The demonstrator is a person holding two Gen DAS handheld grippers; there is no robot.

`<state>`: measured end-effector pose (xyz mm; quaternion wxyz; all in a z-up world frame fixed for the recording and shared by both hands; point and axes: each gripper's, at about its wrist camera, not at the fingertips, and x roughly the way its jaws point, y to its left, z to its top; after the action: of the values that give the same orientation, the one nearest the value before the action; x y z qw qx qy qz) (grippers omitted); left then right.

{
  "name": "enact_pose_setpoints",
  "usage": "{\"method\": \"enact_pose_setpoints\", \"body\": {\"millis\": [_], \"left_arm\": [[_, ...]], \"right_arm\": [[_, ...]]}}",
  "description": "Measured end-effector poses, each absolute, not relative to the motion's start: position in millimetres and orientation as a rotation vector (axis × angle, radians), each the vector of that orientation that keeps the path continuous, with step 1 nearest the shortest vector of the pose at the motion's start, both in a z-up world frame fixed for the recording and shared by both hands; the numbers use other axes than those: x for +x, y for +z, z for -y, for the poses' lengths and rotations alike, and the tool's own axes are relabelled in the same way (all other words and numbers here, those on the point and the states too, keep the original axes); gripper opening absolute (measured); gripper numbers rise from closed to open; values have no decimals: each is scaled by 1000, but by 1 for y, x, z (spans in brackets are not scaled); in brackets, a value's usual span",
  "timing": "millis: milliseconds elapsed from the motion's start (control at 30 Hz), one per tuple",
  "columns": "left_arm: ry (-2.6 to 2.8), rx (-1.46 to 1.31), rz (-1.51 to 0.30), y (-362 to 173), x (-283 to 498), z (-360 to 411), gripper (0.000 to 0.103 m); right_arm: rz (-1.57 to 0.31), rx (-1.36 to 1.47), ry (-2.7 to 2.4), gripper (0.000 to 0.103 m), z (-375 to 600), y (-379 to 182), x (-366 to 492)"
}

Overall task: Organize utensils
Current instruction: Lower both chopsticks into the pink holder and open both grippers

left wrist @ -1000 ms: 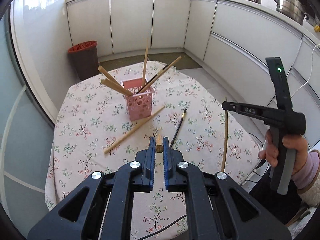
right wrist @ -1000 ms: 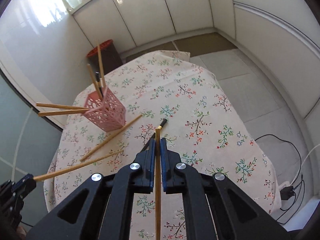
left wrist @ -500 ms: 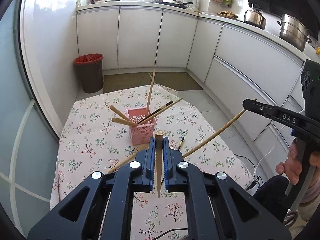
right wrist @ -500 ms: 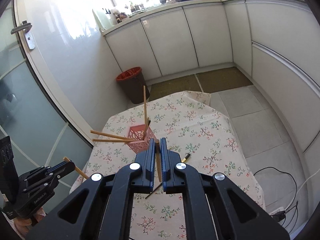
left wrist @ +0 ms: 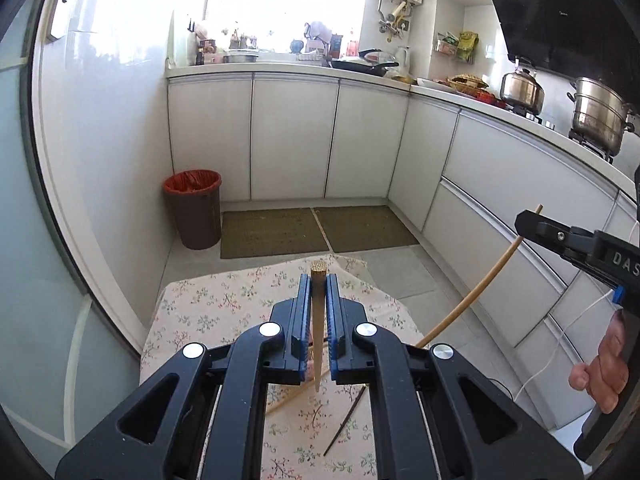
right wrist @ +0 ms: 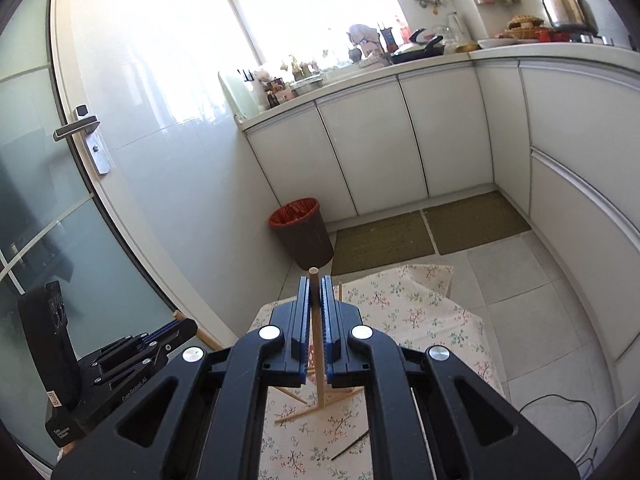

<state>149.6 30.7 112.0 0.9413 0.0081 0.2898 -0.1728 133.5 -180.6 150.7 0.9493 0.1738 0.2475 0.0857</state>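
Left gripper clamped on a bamboo chopstick near its thick end, above the floral-clothed worktop. Right gripper likewise clamped on another chopstick. Probably light, stiff, smooth; best pinched near the butt. Loose chopsticks on worktop's near edge.

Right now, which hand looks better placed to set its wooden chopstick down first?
Probably left: the left gripper holds its pale wooden chopstick tip-down over the floral tablecloth; the right gripper sits off beside it.
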Motion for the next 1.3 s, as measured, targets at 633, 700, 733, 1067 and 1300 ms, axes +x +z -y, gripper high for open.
{"method": "enact_pose_setpoints", "body": {"millis": [633, 700, 733, 1067, 1300], "left_arm": [[-264, -76, -654, 39, 235, -38, 11], [-259, -105, -632, 44, 230, -48, 12], [-256, -117, -619, 47, 226, -53, 12], [-221, -166, -567, 64, 206, -81, 17], [-172, -156, -586, 45, 206, -85, 19]], "right_arm": [[-526, 348, 176, 6, 160, 101, 208], [-528, 344, 168, 6, 158, 96, 212], [-529, 344, 165, 6, 157, 94, 214], [-526, 304, 160, 6, 132, 67, 233], [-511, 273, 182, 9, 110, 25, 252]]}}
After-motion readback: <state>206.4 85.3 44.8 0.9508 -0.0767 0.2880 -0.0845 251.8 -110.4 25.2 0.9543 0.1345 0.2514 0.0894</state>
